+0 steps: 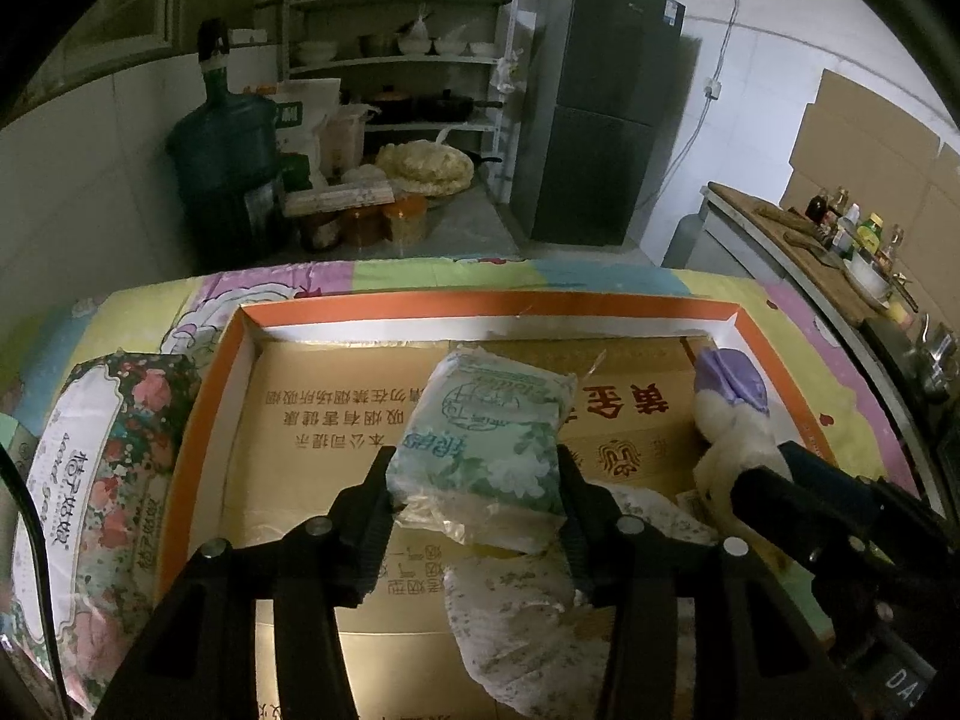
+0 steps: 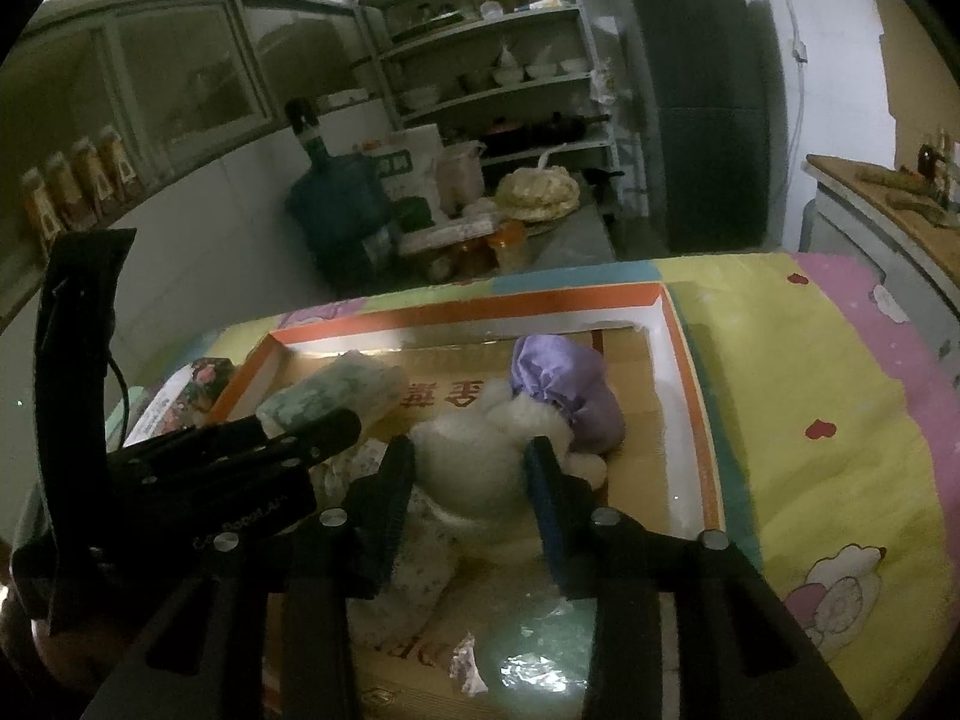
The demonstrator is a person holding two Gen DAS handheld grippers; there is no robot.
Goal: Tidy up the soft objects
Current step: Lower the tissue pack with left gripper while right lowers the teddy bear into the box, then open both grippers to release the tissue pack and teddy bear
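Note:
A green tissue pack (image 1: 486, 426) is tilted up over the orange-rimmed cardboard box (image 1: 540, 300), and my left gripper (image 1: 474, 462) is shut on its sides. In the right wrist view the same pack (image 2: 336, 390) shows at the left. A white plush toy (image 2: 474, 456) with a purple cap (image 2: 558, 378) lies in the box (image 2: 480, 309). My right gripper (image 2: 469, 450) is shut around its body, with both pads against the fur. A floral cloth pouch (image 1: 522, 630) lies under both grippers.
A large rose-patterned tissue pack (image 1: 90, 480) lies outside the box on the left, on the colourful cartoon bedsheet (image 2: 840, 420). A shiny plastic wrap (image 2: 528, 648) lies at the box's near end. A water jug (image 1: 222, 156), shelves and a fridge (image 1: 600, 108) stand behind.

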